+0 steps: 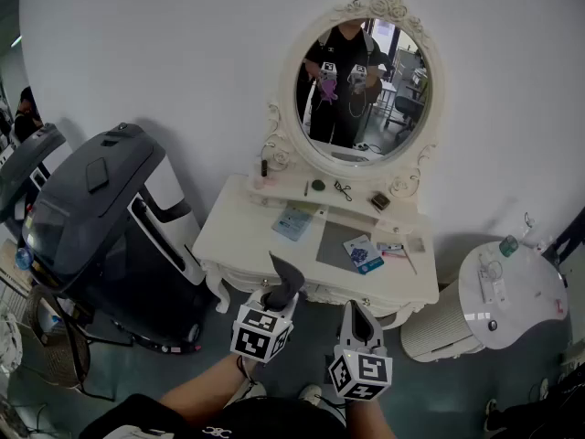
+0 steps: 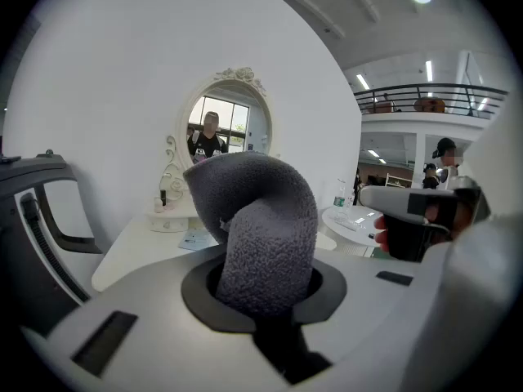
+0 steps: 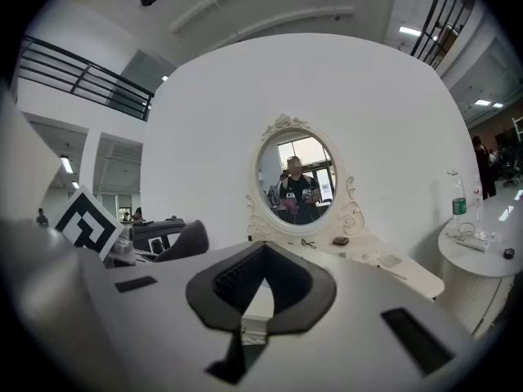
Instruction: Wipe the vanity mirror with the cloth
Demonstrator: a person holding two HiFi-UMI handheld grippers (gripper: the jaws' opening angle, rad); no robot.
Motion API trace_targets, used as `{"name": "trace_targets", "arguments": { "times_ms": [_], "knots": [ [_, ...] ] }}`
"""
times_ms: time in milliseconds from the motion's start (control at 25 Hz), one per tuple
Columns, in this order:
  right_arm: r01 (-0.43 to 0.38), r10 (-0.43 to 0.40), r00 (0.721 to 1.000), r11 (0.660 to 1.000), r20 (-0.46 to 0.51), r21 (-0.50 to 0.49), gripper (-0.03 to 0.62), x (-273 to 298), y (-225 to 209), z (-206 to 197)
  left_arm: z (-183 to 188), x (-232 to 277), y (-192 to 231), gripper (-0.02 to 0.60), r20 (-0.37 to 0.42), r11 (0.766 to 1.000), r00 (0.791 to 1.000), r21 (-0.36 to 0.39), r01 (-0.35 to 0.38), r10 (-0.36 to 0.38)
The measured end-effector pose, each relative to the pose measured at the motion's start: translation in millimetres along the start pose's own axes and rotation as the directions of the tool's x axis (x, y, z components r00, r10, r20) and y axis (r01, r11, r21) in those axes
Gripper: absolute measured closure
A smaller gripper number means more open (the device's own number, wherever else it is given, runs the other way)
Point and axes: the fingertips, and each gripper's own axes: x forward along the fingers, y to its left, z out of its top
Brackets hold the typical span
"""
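Grey fleece cloth (image 2: pixel 263 233) is clamped between the jaws of the left gripper (image 1: pixel 277 296). The left gripper view shows it bunched and folded over, standing up out of the jaws. In that view it overlaps the lower edge of the vanity mirror (image 1: pixel 362 86).

The head view shows the same cloth only as a small dark tuft. It sits below the mirror, in front of the dressing table (image 1: pixel 239 238), and is clear of the glass.

The right gripper (image 3: pixel 261 253) has its jaws closed tip to tip with nothing between them. The right gripper view frames the mirror directly above the jaw tips.

Both grippers are held side by side, well short of the mirror.

The head view alone shows the table top from above, with papers and small items lying below the mirror. It also shows a dark machine (image 1: pixel 101 210) to the lower left of the mirror and a round side table (image 1: pixel 530 311) to its lower right.

The mirror reflects a person holding both grippers.
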Motion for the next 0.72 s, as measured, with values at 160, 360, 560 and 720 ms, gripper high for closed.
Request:
{"name": "trace_targets", "arguments": {
  "times_ms": [160,360,560,720],
  "knots": [
    [-0.013,0.013,1.0,1.0,-0.002,-0.001,0.583,3,-11,1,4,8,-5,0.522,0.001,1.0,1.0,-0.005,-0.013,0.013],
    [-0.028,0.028,1.0,1.0,0.006,0.013,0.583,14,-27,7,13,23,-9,0.522,0.004,1.0,1.0,0.002,-0.031,0.031],
    [-0.051,0.051,0.999,0.998,0.008,0.04,0.583,26,-47,12,24,43,-15,0.522,-0.002,0.999,0.999,0.011,-0.048,0.048],
    [-0.077,0.077,0.997,0.997,-0.011,0.029,0.583,33,-66,13,35,62,-23,0.522,-0.002,0.998,0.998,0.005,-0.059,0.059]
  ]
}}
